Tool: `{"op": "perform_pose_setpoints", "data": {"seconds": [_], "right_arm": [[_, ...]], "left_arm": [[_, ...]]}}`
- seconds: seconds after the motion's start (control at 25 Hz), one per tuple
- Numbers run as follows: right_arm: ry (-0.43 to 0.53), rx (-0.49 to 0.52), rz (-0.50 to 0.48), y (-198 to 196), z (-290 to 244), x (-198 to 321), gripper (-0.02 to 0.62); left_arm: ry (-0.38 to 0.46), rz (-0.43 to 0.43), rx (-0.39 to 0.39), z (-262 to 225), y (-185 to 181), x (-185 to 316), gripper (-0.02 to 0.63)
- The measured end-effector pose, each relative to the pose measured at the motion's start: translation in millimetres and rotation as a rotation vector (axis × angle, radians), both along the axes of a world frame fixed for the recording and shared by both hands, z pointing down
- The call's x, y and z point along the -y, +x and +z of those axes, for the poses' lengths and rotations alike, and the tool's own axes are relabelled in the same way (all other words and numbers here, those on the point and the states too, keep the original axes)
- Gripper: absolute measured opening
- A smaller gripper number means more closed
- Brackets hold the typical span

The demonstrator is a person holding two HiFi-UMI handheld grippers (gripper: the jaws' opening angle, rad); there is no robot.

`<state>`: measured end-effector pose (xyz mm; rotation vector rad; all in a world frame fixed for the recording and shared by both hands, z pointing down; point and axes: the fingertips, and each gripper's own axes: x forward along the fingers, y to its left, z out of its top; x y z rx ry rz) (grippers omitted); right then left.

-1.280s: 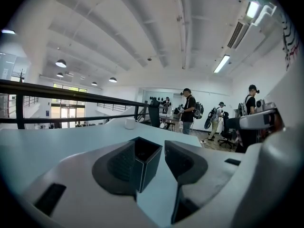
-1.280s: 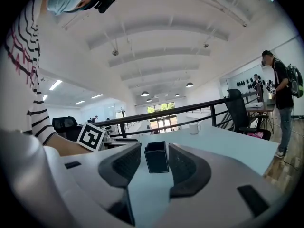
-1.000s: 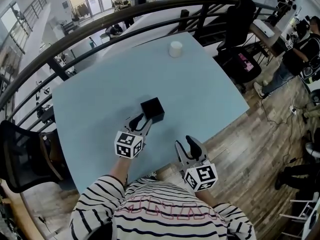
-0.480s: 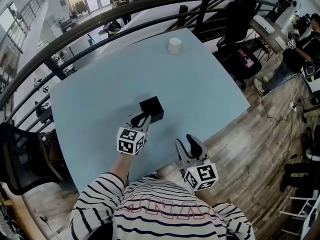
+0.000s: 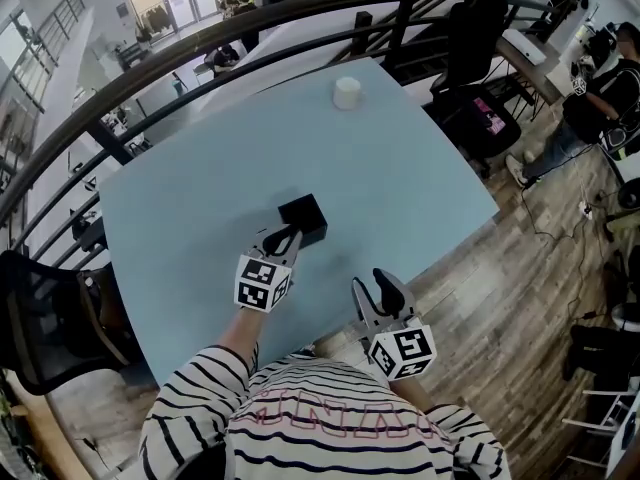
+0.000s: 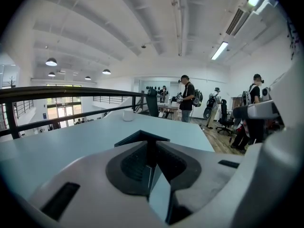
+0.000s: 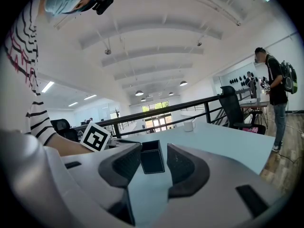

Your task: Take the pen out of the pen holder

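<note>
We see the pen (image 6: 151, 151) as a thin dark upright bar at the near corner of the black pen holder (image 5: 303, 218). Our left gripper (image 5: 284, 238) is closing on it, pads against its sides. Our right gripper (image 5: 376, 286) hangs nearer us than the holder, well apart from it, jaws spread and empty. A white cup (image 5: 347, 92) stands far beyond the holder on the blue table (image 5: 420, 168).

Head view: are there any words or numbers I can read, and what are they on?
Striped shirt: pink letters, too blurred to read.
Marker cubes: black-and-white square patterns, no words.
Pen holder, white cup: no print visible.
</note>
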<state>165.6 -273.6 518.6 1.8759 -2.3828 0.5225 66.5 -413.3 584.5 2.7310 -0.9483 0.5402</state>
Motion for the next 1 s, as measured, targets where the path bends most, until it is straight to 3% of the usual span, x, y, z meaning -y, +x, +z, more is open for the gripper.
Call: {"op": "perform_pose_setpoints", "data": {"seconds": [0.44, 1.0], "right_arm": [[0.028, -0.002, 0.001, 2.9, -6.8, -10.1, 0.181], [0.080, -0.001, -0.037, 3.2, -23.9, -49.1, 0.181]], "left_arm": [[0.087, -0.011, -0.091, -44.3, -3.7, -8.5, 0.071], [0.234, -0.085, -0.131, -108.2, -30.4, -58.0, 0.071]]}}
